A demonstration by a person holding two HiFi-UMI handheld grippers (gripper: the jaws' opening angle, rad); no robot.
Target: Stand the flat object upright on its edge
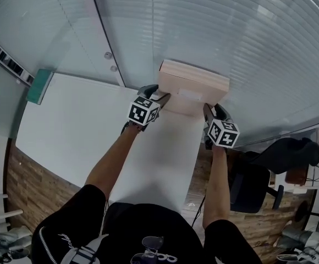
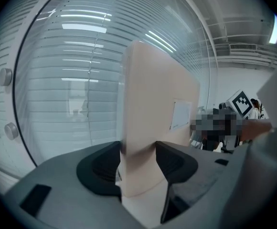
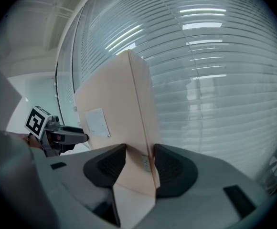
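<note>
Blinds (image 1: 247, 32) back the white table (image 1: 77, 136); left tool (image 1: 159, 98) and right tool (image 1: 209, 110) each clamp one end of the box (image 1: 195, 84), upright between them; it seems light, stiff cardboard with smooth faces, best held at both ends.

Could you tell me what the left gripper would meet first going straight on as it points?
The left gripper is shut on the pale box; beyond it, probably the slatted blinds, though depth is unclear.

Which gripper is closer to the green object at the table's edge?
Left. The left gripper clamps the box at the end toward the green object; the right gripper clamps its other end, farther off.
</note>
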